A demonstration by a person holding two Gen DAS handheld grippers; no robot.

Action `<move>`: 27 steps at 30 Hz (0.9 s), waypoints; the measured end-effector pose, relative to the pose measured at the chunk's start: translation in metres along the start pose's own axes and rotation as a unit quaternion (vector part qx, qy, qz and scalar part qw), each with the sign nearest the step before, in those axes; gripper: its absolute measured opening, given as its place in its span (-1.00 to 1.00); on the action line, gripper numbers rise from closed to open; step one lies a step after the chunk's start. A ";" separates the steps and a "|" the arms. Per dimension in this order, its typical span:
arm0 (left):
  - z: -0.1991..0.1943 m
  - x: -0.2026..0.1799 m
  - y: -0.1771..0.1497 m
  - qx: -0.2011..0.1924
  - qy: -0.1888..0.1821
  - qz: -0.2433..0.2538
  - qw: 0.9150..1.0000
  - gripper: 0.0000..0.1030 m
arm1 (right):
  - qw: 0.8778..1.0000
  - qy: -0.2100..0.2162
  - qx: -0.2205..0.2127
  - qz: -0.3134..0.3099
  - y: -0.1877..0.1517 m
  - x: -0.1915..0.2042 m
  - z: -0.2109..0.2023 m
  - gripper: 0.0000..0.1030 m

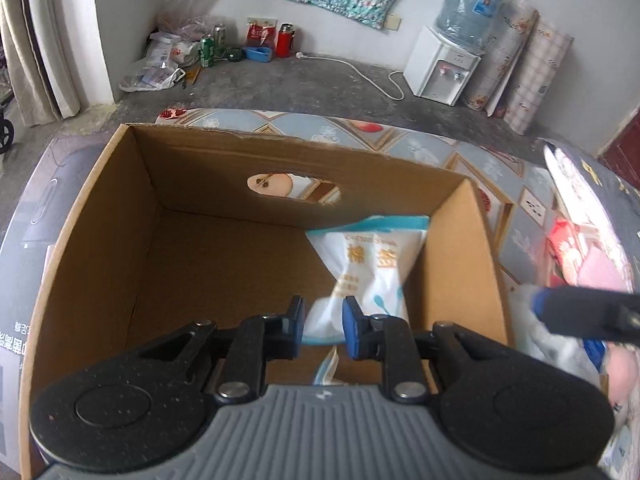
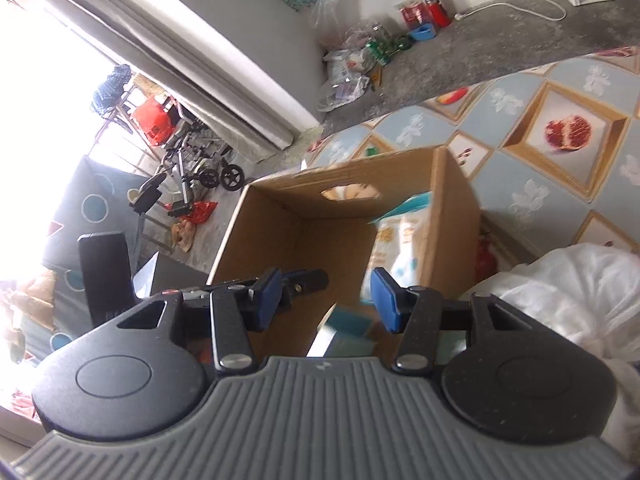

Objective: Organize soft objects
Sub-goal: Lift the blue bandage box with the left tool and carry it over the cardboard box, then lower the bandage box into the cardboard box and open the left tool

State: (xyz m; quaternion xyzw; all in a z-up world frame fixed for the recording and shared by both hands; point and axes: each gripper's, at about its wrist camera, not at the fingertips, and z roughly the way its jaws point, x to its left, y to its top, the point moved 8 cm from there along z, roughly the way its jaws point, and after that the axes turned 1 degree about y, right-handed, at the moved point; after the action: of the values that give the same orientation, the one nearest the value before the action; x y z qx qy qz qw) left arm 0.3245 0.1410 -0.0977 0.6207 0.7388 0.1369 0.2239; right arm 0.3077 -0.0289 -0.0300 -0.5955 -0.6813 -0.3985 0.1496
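Note:
An open cardboard box (image 1: 224, 160) stands on the patterned tablecloth. Over its right side hangs a white packet with a teal edge (image 1: 368, 264), printed with yellow characters. My left gripper (image 1: 324, 320) is shut on the packet's lower end, its blue pads pressing the plastic from both sides. The right wrist view shows the same box (image 2: 448, 216) and packet (image 2: 396, 240) from the side. My right gripper (image 2: 326, 300) stands open beside the box with nothing pressed between its pads. A blurred teal and white piece (image 2: 344, 332) shows below its gap. One right finger (image 1: 580, 312) reaches in at the left wrist view's right edge.
A pile of soft things, white plastic and red and pink cloth (image 1: 580, 264), lies right of the box, and a crumpled white bag (image 2: 560, 288) is in the right wrist view. The tablecloth (image 2: 560, 128) extends beyond. A water dispenser (image 1: 440, 68) and clutter (image 1: 208, 48) stand on the floor.

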 end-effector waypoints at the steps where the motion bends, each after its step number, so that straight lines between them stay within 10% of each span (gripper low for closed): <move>1: 0.006 0.002 0.003 0.002 0.007 0.000 1.000 -0.58 | 1.000 -0.003 0.000 0.004 0.000 -0.006 -0.001 -0.04; 13: -0.046 -0.002 -0.029 0.004 0.001 0.047 0.999 -0.49 | 1.000 0.008 -0.006 -0.002 -0.011 -0.012 -0.013 -0.04; 19: -0.061 -0.026 -0.070 0.011 -0.017 0.109 0.994 -0.09 | 1.000 0.010 -0.009 -0.006 -0.019 -0.008 -0.023 -0.04; 27: -0.028 -0.010 -0.105 0.064 0.017 0.108 0.992 -0.32 | 1.000 0.007 -0.007 -0.010 -0.028 -0.003 -0.030 -0.04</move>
State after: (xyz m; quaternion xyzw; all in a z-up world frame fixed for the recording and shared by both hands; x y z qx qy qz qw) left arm 0.2224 0.1137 -0.1225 0.7071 0.6787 0.1236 0.1552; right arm 0.2747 -0.0516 -0.0235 -0.5870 -0.6833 -0.4090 0.1457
